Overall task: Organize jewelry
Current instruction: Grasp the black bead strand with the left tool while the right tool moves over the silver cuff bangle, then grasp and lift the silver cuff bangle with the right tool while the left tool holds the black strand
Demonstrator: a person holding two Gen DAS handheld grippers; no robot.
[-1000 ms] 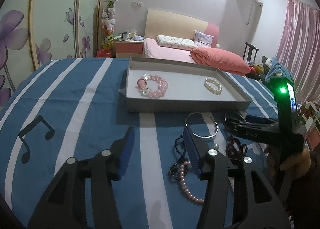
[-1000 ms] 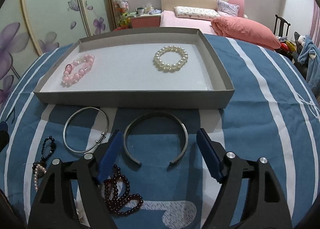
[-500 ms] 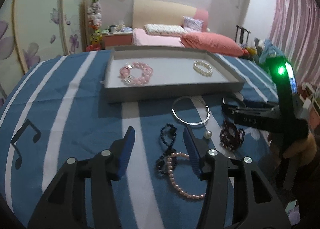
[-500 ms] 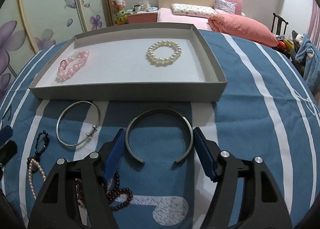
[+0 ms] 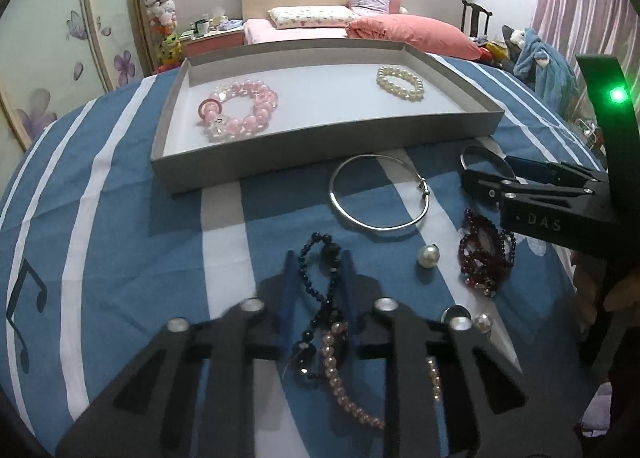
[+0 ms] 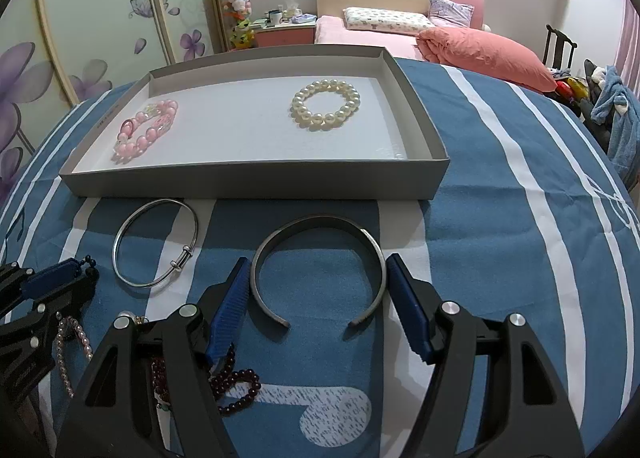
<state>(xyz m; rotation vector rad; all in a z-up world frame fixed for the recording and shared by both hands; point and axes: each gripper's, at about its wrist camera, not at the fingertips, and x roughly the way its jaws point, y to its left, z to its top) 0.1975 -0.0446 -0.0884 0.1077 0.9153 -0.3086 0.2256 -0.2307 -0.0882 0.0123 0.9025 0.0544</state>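
Observation:
My left gripper is low over the striped cloth. Its jaws are closing and pinch a dark bead string, which lies tangled with a pink pearl strand. My right gripper straddles a dark open cuff bangle that lies flat, with a pad against each side of it. A thin silver bangle lies between the two grippers. The grey tray behind them holds a pink bead bracelet and a white pearl bracelet.
A dark red bead bracelet and a loose pearl lie right of my left gripper, with small earrings nearer. The right gripper and a hand fill the right edge. A bed and a wardrobe stand behind the table.
My left gripper has moved forward and down over the dark bead string, and its jaws have narrowed onto it. The right gripper's jaws drew in against the cuff and have stayed there.

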